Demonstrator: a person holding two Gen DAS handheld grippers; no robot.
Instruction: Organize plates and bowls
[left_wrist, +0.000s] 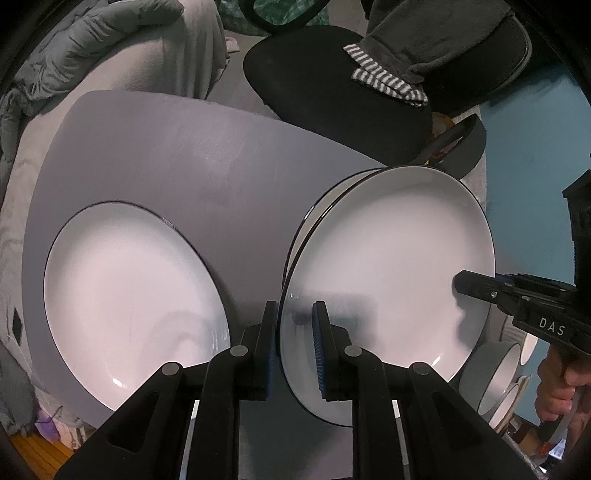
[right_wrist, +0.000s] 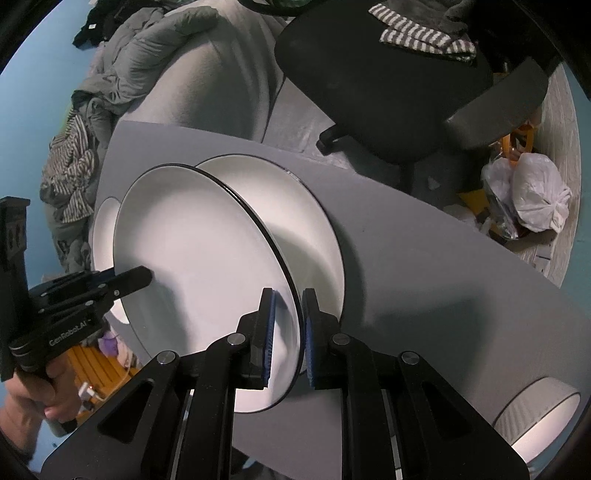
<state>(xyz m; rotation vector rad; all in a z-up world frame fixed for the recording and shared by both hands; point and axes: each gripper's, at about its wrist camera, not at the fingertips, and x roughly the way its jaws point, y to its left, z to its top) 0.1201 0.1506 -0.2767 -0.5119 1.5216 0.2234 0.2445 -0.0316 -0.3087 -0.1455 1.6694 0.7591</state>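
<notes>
Left wrist view: left gripper jaws clamp near rim of white plate | right gripper jaws clamp opposite rim | plate tilted above grey desk | second plate flat on desk | black chair behind

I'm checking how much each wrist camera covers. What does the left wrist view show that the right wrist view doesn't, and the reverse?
Only the left wrist view: the left gripper seen head-on, clamped on the held plate's rim, a second rim edge close behind that plate, and stacked bowls at lower right.

Only the right wrist view: the right gripper head-on, gripping the plate's opposite rim, white plastic bags on the floor, and a striped garment at left.

Both: the raised plate, another plate lying on the grey table, the black office chair.
</notes>
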